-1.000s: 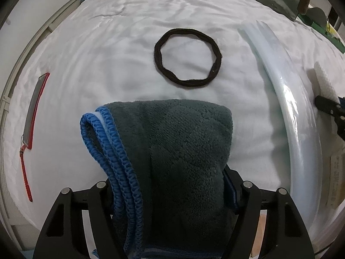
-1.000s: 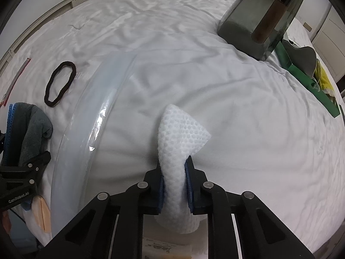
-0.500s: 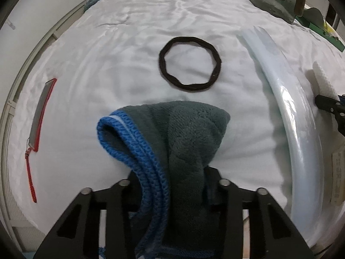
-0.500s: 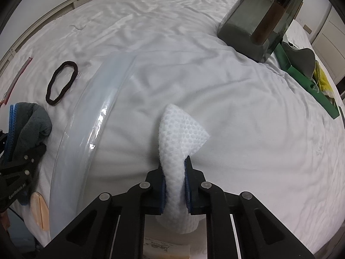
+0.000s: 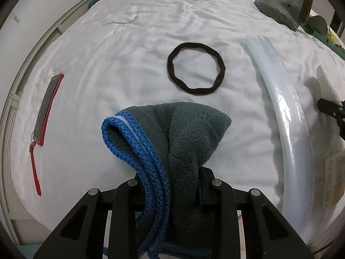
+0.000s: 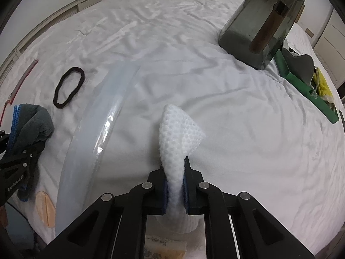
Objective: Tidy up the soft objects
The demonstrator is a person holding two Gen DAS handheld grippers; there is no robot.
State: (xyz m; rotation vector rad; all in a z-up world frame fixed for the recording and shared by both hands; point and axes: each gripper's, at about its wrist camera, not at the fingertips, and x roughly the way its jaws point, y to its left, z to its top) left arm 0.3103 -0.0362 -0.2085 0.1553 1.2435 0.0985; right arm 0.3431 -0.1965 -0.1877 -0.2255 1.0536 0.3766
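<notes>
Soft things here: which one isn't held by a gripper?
The black hair band, lying loose on the white sheet. The grey towel and white cloth are each pinched in grippers.

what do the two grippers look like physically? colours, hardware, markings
Both are matte black linkage frames with silver round pivot bolts. The right gripper has blue pads inside its fingers. The left gripper, seen from the right wrist view, carries white lettering on its side, too small to read surely. No cables or sleeves show.

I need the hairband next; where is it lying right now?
The black hairband lies flat on the white bedsheet, just beyond the grey towel in the left gripper and left of the clear plastic strip.
</notes>
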